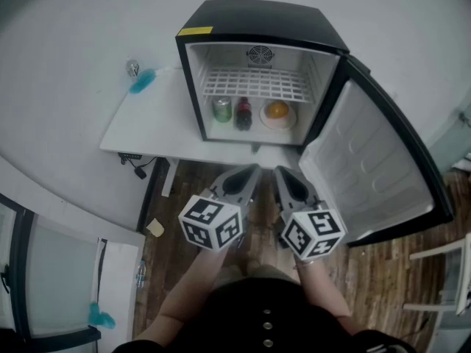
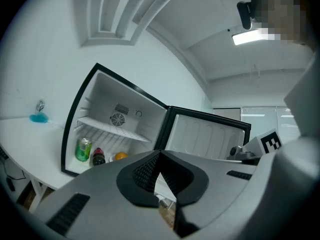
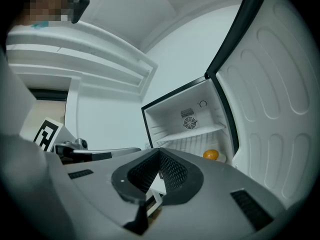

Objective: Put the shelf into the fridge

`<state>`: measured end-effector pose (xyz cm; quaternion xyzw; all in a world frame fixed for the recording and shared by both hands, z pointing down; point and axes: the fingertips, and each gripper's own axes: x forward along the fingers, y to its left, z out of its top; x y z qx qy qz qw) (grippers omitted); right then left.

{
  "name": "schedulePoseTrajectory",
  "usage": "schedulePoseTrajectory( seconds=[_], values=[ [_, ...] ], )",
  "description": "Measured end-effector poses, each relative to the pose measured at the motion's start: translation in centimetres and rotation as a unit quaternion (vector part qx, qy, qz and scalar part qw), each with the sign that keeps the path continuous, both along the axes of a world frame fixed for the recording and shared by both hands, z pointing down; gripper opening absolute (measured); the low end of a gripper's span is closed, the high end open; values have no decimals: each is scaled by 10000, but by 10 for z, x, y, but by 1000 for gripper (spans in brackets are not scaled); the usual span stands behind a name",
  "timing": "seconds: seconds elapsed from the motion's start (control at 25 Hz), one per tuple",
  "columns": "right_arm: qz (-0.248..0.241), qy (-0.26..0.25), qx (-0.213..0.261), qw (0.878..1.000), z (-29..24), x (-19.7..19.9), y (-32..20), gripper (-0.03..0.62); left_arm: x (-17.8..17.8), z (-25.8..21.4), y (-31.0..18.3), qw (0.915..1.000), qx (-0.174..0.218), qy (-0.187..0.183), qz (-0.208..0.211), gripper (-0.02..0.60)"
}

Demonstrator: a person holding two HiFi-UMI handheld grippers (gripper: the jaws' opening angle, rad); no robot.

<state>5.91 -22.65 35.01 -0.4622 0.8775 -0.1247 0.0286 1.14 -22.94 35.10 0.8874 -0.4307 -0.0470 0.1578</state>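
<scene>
The small black fridge (image 1: 221, 20) stands on a white table with its door (image 1: 372, 160) swung wide to the right. The white wire shelf (image 1: 255, 84) sits level inside, about halfway up the compartment (image 2: 112, 129) (image 3: 192, 133). My left gripper (image 1: 252, 169) and right gripper (image 1: 280, 172) hover side by side in front of the fridge, a little short of the table edge. Both are shut with nothing between the jaws. Both point level at the open compartment.
Under the shelf stand a green can (image 1: 221, 109), a dark bottle (image 1: 243, 113) and an orange on a plate (image 1: 277, 111). A blue-and-clear object (image 1: 140, 78) lies on the white table (image 1: 147, 123) left of the fridge. Wooden floor below; a white chair (image 1: 449, 271) at right.
</scene>
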Motion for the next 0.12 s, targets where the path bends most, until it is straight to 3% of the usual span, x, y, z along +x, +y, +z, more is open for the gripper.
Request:
schedulePoseTrajectory(
  seconds=[0.12],
  values=[
    [8, -4, -9, 10000, 0, 0, 0, 9, 0, 5, 0, 10000, -57, -54, 19, 6]
  ],
)
